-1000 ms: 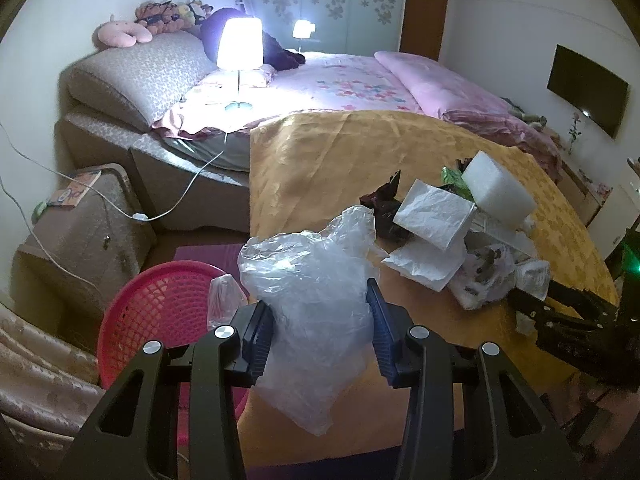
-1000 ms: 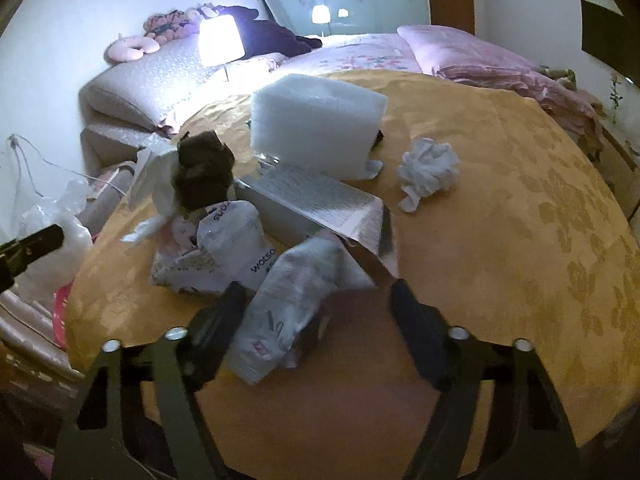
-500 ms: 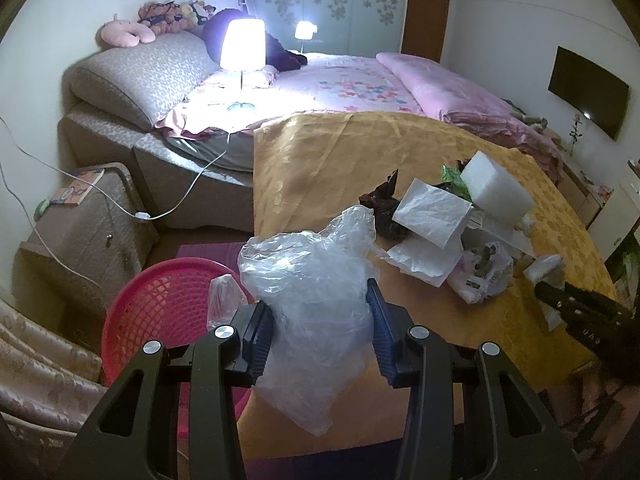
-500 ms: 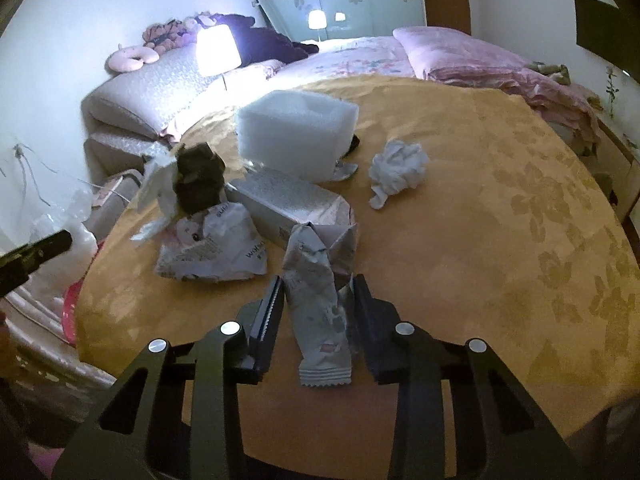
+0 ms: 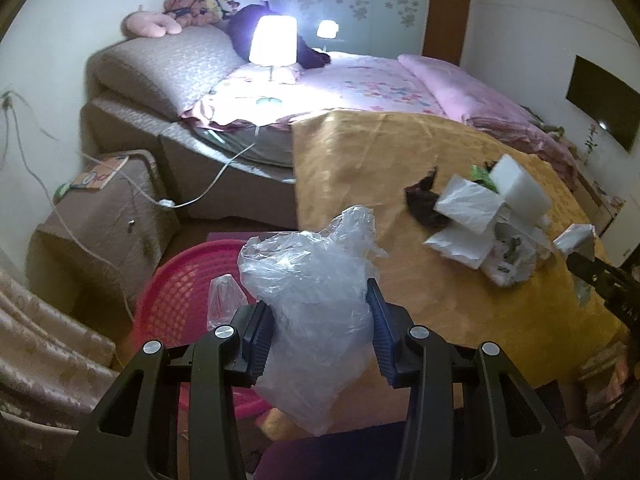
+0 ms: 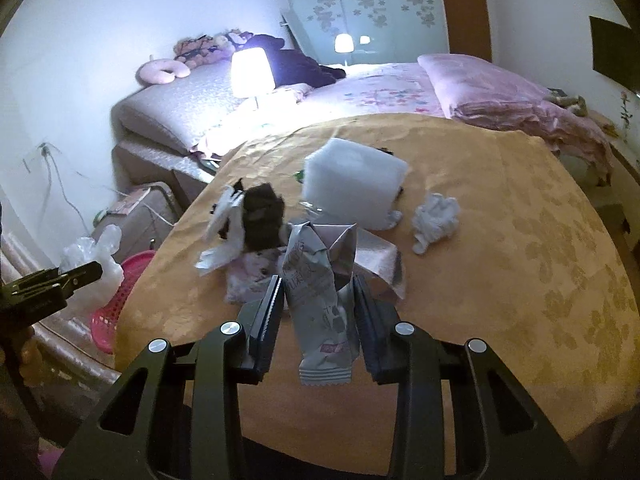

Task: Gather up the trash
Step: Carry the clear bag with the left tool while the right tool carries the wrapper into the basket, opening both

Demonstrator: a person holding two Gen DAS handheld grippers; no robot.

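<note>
Trash lies heaped near the left edge of a tabletop (image 6: pixel 520 240) covered in a yellow flowered cloth: a white foam block (image 6: pixel 354 176), a dark crumpled lump (image 6: pixel 262 216), a torn white paper (image 6: pixel 226 216), a printed pink-white wrapper (image 6: pixel 252 276) and a silvery flattened carton (image 6: pixel 376 258), with a balled-up white tissue (image 6: pixel 434 220) lying apart on the right of the heap. The right claw (image 6: pixel 316 312) is clamped on a grey snack wrapper (image 6: pixel 320 304), both pads pressed against its sides, the wrapper standing upright between them with its crimped end hanging toward the camera and its top in front of the heap. The left claw (image 5: pixel 318 332) grips a clear plastic bag (image 5: pixel 316 300), its blue-edged pads squeezing the crumpled film, which bulges above and sags below them. This bag hangs off the tabletop's left edge, over a pink plastic basket (image 5: pixel 180 288) that stands on the floor beside it; a smaller piece of clear plastic (image 5: pixel 224 300) lies in the basket. Behind the tabletop is a bed (image 5: pixel 360 76) with a lit lamp (image 5: pixel 272 40) on it.
</note>
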